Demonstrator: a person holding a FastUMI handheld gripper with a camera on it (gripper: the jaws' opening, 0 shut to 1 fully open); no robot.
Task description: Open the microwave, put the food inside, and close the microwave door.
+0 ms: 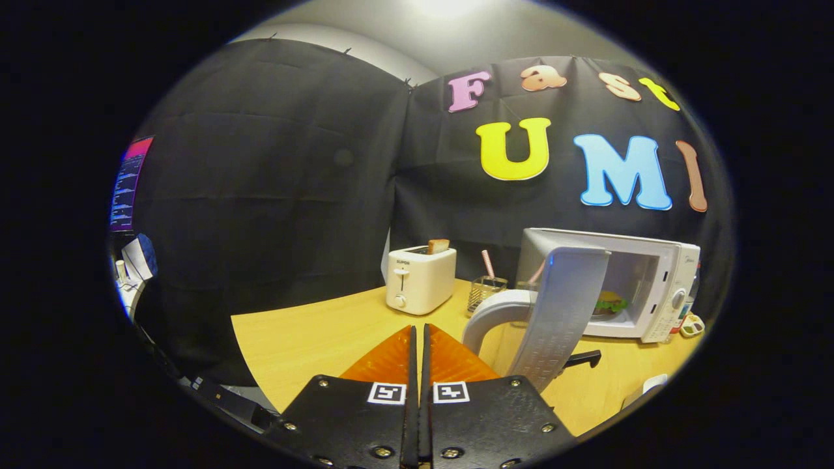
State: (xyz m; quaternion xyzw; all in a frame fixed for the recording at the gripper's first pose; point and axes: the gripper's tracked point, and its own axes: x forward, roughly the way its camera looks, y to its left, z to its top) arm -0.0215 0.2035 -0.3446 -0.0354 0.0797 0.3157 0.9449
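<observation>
Claw (417, 339) with orange fingers pressed together, only a thin slit between them, nothing held, hovering above the yellow wooden counter (306, 339). Just ahead and right, the white microwave door (559, 312) swung wide open, its curved white handle (490, 314) near the fingertips. Beyond it, the white microwave (658, 286), with the food, a burger with green lettuce (609, 303), resting inside. Further left, a white toaster (420, 280) holding a slice of toast (438, 246).

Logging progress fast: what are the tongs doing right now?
Tongs: closed, holding nothing, over the table short of the open microwave door.
</observation>
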